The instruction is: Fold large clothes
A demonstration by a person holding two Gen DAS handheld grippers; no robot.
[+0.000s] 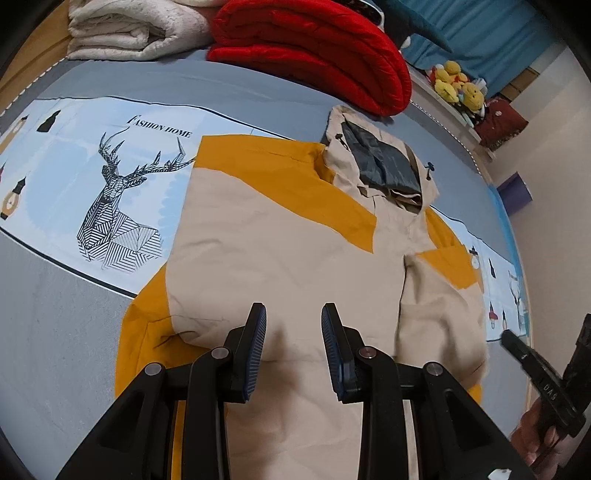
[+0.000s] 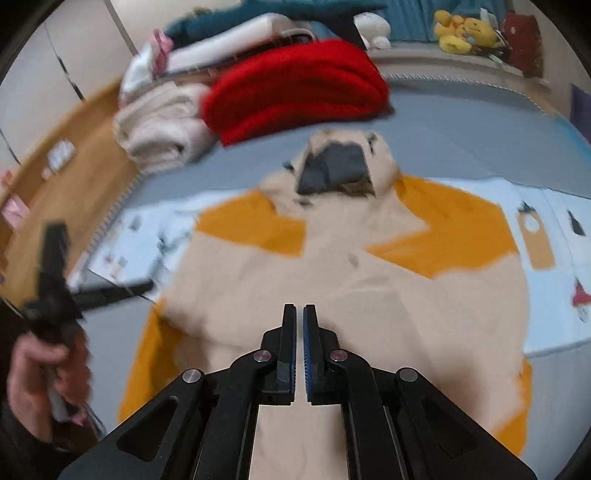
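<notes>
Spread flat across the bed (image 1: 55, 332), a beige-and-mustard hooded jacket (image 1: 280, 236) waits for its first fold, front side up, hood (image 1: 373, 158) pointing toward the far end of the mattress. Beyond the hood sit a folded red blanket (image 1: 314, 48) and, to that blanket's left, a stack of cream blankets (image 1: 136, 29); a printed sheet panel with a geometric deer (image 1: 118, 206) runs beneath the jacket's shoulders. The garment's body is pale beige with mustard blocks across the shoulders and along the sleeves, its hood lined in dark grey; light creases mark the lower body, and both sleeves appear already tucked close to the torso, though the blurred right-hand view makes that hard to confirm.

Both tools hang above the jacket's hem end, neither touching cloth. The left claw (image 1: 293, 325) is released, its blue-ribbed pads standing well apart. The right claw (image 2: 299, 332) is clenched nearly tight on nothing, only a thin slit between its pads. Judging by the layout, the work is at the approach stage: the next move likely calls for the right claw to spread, both to drop to the hem corners, pinch, and carry the lower edge up toward the hood.
</notes>
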